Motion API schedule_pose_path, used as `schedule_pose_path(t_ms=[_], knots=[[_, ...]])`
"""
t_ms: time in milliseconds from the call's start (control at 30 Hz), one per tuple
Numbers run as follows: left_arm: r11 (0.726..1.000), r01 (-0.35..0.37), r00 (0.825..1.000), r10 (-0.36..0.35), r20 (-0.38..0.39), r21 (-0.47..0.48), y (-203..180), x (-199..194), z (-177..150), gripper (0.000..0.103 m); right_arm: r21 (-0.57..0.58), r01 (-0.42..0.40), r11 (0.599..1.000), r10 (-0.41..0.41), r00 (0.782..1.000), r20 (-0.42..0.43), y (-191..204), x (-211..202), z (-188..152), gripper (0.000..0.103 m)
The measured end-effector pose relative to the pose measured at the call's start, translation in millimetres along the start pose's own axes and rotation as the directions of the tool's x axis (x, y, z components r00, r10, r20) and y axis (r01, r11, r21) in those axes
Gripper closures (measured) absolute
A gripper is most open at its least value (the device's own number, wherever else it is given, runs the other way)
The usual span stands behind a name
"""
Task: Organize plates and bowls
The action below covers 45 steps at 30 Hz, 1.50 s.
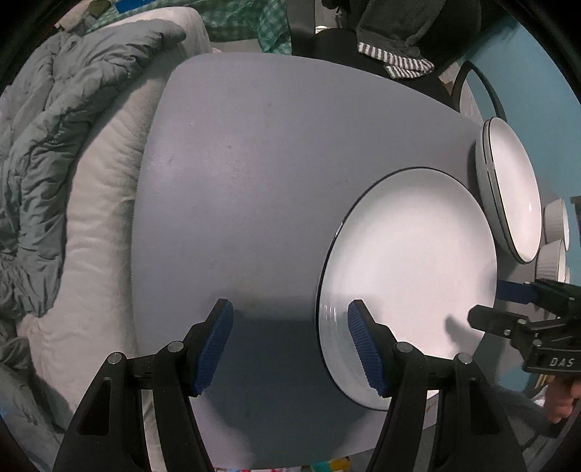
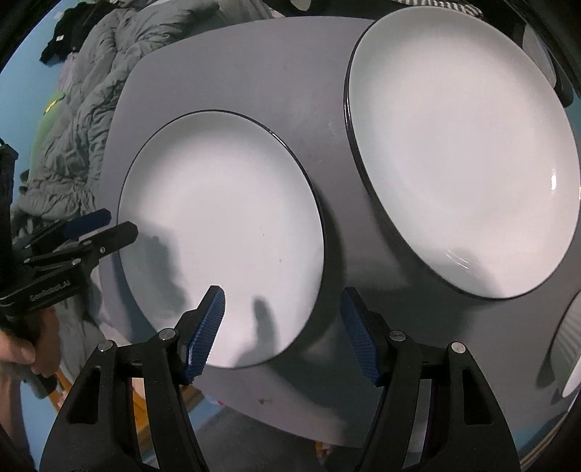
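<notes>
Left gripper (image 1: 290,348) spread astride near white dark-rimmed plate (image 1: 410,283) left rim | right gripper (image 2: 283,334) spread astride right rim | likely two-sided lift, stacking onto far plate (image 2: 468,152)

**Colours on the table**

Table (image 1: 254,163): plain grey. Near plate (image 1: 410,283) & far plate (image 1: 515,188): white w/ thin black rim line. Ribbed bowls (image 1: 553,254), far right: white. Left gripper (image 1: 290,345) & right gripper (image 2: 283,334): black, blue textured pads. Duvet (image 1: 47,145), left: grey-green. Cloth (image 1: 399,61), far: grey-white stripes. Fabric (image 1: 250,25): green check.
</notes>
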<state>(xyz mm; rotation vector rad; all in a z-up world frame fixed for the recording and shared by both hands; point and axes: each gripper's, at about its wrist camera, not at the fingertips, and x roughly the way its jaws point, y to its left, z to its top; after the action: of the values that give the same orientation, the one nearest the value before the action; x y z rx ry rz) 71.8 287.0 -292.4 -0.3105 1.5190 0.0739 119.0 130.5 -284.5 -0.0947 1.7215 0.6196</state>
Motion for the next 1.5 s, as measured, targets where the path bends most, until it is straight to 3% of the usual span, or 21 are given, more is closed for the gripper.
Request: schedule_pose_path(t_ms=[233,433,567,800,867,1167,1500], knots=[[0.999,0.048,0.999,-0.048,-0.015,-0.018,7.8,9.5,3.9,0.036,0.034,0.024,0.999,-0.025,1.0,0.009,-3.8,6.6,3.2,0.037],[0.997,0.064,0.998,-0.063,-0.02,0.03,0.9,12.7,6.7,0.036,0.052,0.03,0.998,-0.031,0.999,0.022,-5.6,8.0,8.3,0.051],[0.996,0.076,0.997,-0.076,-0.015,0.054,-3.9,12.1,11.8,0.036,0.064,0.03,0.998,-0.032,0.999,0.031,-5.9,7.9,8.1,0.068],[0.992,0.097,0.995,-0.095,-0.03,0.081,-8.0,11.0,15.6,0.066,0.106,0.03,0.994,-0.034,0.999,0.033,-11.0,8.9,5.0,0.08],[0.99,0.114,0.993,-0.111,-0.046,0.083,-10.0,12.2,14.4,0.082,0.106,0.025,0.994,-0.028,0.999,0.032,-13.5,7.6,3.6,0.081],[0.993,0.087,0.995,-0.083,-0.062,0.076,-14.9,12.4,-4.4,0.08,0.085,0.024,0.996,-0.026,0.999,0.022,-13.5,8.2,2.5,0.081],[0.99,0.134,0.987,-0.13,-0.09,0.042,-12.7,14.2,-48.5,0.08,0.044,0.027,0.999,-0.028,0.999,0.017,-2.7,15.5,4.4,0.082]])
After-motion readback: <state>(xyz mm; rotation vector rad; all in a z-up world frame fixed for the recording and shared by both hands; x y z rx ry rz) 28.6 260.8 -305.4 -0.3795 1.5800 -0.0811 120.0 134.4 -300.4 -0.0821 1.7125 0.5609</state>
